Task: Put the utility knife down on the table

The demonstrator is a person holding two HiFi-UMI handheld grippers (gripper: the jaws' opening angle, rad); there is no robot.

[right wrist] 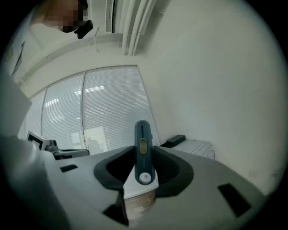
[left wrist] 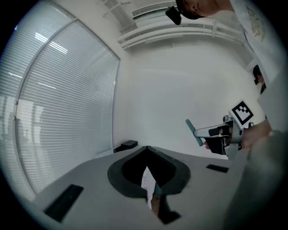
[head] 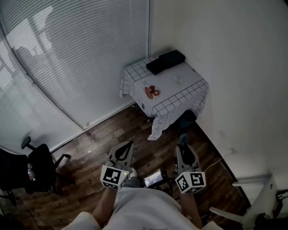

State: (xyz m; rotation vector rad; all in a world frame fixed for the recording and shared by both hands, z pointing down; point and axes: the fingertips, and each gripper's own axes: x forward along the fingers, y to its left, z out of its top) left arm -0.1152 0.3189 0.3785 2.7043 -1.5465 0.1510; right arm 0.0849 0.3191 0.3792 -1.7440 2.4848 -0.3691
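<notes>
Fingers (right wrist: 173, 170) of the right gripper (right wrist: 143, 159) clamp the utility knife (right wrist: 142, 141) (just a tip in head view); left gripper (left wrist: 148, 155) closed.

Person wears a pale, loose top (head: 143, 204) and a dark camera (left wrist: 173, 14) mounted at the head. Left gripper (head: 129, 144) and right gripper (head: 183, 147): smooth grey shells tapering forward, with a dark lining round the jaw recess and black rectangular insets on the upper face. Each carries a rear marker cube (head: 113, 176), white with black squares
</notes>
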